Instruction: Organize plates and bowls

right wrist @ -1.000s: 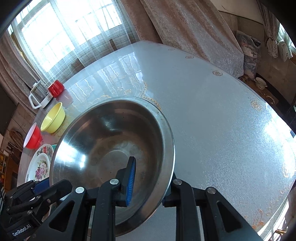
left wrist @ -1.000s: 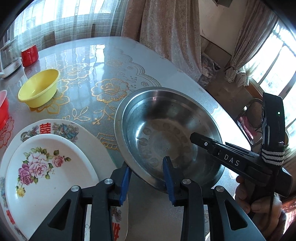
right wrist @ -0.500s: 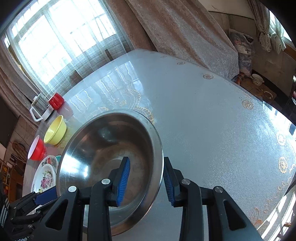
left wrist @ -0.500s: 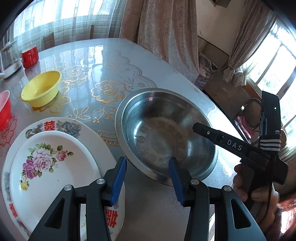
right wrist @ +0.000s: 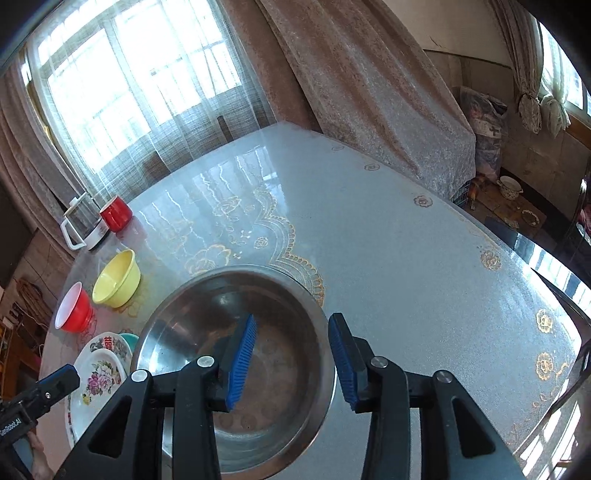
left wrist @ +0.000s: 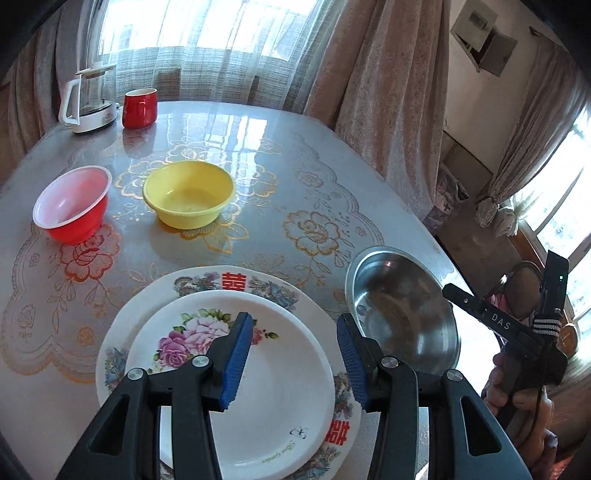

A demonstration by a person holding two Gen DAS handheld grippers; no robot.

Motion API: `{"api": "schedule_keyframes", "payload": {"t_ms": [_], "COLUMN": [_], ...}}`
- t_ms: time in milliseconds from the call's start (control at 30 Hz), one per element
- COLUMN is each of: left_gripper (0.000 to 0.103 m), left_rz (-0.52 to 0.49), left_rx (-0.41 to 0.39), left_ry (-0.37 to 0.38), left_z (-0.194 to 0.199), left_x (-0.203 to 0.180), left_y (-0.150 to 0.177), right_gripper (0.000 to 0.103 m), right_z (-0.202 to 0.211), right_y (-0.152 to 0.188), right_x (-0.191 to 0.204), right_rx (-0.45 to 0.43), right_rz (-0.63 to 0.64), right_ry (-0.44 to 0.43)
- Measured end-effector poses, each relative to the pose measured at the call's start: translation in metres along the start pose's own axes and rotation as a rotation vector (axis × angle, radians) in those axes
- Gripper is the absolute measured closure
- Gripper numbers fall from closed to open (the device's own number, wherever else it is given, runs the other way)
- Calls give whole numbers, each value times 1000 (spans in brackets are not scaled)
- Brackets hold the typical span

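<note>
With the right gripper just opened off the round steel basin (resting on the counter), the released left gripper should approach the yellow plastic bowl squarely.

**Dishes spread across the round table**

A small flowered white plate lies on a larger patterned white plate at the near edge of the lace-patterned round table. To the right of the stack sits a wide stainless-steel bowl. Behind the plates stand a yellow plastic bowl and, to its left, a red bowl with a white inside. Farther back, near the curtained window, a red mug stands just right of a glass kettle with a white handle.
</note>
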State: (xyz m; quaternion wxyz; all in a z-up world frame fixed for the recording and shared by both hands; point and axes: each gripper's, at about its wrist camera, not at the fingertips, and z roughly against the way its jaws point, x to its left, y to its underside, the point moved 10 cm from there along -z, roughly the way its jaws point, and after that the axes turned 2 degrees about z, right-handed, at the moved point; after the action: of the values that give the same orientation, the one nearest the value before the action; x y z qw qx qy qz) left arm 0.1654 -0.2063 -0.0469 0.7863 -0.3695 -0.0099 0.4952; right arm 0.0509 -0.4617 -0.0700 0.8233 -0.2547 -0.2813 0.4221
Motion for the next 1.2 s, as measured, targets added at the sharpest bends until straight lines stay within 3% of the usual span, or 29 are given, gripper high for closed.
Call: {"api": "schedule_keyframes", "payload": {"t_ms": [167,333,500,800,933,1067,1200], "left_gripper": [55,55,55,57,57,56,57], "left_rz": [86,131,187,198,212,202,248], "left_rx": [-41,-74,-50,-38,-36,-48,-31], "left_ry": [-9,-88,-126,-82,-48,-87,-23], "left_z": [13,19,12,-2,-12,-21,-32], "left_x": [41,82,113,125,126,133,134], "left_y": [-15,-23,-25,-43,-56,-69,-78], "right_gripper": [61,61,61,61,66,75,79], "right_z": [-5,2,1,-34,-56,-78,-98], "right_y": [3,-8,-14,-5,-8,-17,-24], "right_x": [-3,-1,42,149,180,197,209], "right_rx": [1,-41,-28,143,192,225,251], "right_rz": [35,54,104,147,127,64,11], "right_ry": [44,75,-64,-370,-408,-418,-432]}}
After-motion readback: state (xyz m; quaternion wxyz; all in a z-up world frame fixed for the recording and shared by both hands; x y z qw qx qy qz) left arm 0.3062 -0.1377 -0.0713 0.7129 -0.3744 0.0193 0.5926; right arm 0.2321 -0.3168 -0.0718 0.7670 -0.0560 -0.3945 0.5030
